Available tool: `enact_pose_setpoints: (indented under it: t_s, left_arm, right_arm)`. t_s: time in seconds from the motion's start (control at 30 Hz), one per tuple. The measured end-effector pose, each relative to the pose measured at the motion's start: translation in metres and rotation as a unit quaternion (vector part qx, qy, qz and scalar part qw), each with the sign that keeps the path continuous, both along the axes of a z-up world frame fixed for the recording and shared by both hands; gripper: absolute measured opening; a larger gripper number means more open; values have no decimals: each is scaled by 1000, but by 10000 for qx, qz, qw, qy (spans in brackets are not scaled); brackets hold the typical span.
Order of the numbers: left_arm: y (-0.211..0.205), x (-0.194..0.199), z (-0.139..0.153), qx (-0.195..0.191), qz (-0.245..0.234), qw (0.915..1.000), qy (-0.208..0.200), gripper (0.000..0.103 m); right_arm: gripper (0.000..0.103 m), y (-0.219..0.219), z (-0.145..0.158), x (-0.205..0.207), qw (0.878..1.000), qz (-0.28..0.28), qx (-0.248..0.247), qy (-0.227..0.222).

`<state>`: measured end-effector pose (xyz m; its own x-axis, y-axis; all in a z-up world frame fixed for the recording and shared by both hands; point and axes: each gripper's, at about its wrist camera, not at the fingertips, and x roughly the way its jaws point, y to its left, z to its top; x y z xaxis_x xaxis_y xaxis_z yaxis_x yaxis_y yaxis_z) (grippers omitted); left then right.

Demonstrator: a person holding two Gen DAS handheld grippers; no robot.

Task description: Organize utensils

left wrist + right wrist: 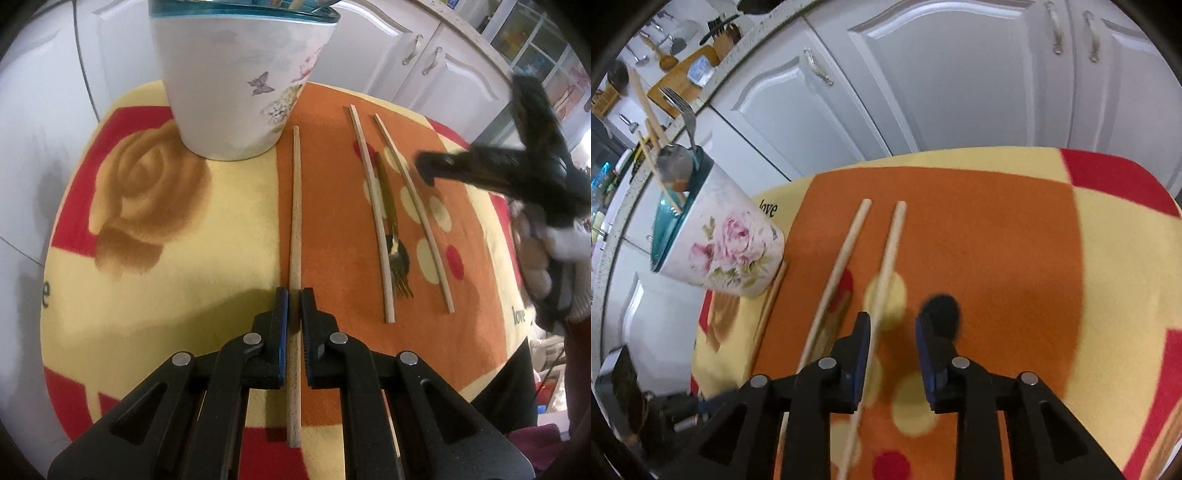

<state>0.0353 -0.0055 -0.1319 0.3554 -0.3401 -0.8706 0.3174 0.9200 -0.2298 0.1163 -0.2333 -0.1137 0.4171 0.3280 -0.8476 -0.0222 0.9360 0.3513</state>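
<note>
Your left gripper (pixel 294 295) is clamped on a single wooden chopstick (pixel 295 206), the blue pads pressed to either side of the shaft near its thick end. The stick lies flat on the patterned cloth (pixel 177 236) and runs straight ahead along the line of your fingers. Its thin tip ends just beside the base of the floral holder (pixel 236 81), which stands upright ahead and slightly left. So the holder sits almost on the stick's own axis. The coming move looks like a lift and a tip-up, not a sideways carry.

Your right gripper (pixel 893 334) hangs with its jaws parted over the pair of chopsticks on the orange patch. One of these chopsticks (pixel 886 266) passes between the jaws, close against the left pad. The right pad stands clear of it, so nothing is gripped there. Its partner (pixel 836 269) lies just outside the left finger. Both run away from you, roughly along your fingers.

Between that pair, the left wrist view shows a dark fork (pixel 397 258), tines towards you, still to be gathered. The holder already carries a fork, a spoon and wooden sticks, seen from the right wrist view.

Of your two hands, the left is the nearer to the holder and has the only secured load. The right is well off to the holder's far side.
</note>
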Motion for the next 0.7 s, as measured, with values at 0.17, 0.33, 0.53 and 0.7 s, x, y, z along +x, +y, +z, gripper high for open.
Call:
enact_pose_setpoints:
  t_s: [0.17, 0.33, 0.53, 0.7]
  left_arm:
    - [-2, -4, -1, 57, -60, 10000, -1, 5]
    - [2, -10, 1, 71, -179, 9998, 16, 5]
    - [9, -27, -1, 122, -361, 9992, 116, 5]
    - [13, -37, -2, 144, -476, 9984, 262, 5]
  right_arm:
    - [7, 22, -3, 4, 9975, 291, -646, -76]
    - [5, 3, -1, -25, 9988, 358, -326, 58]
    - [5, -13, -9, -74, 9980, 492, -128, 376]
    - [8, 1, -7, -91, 9951, 796, -446, 371]
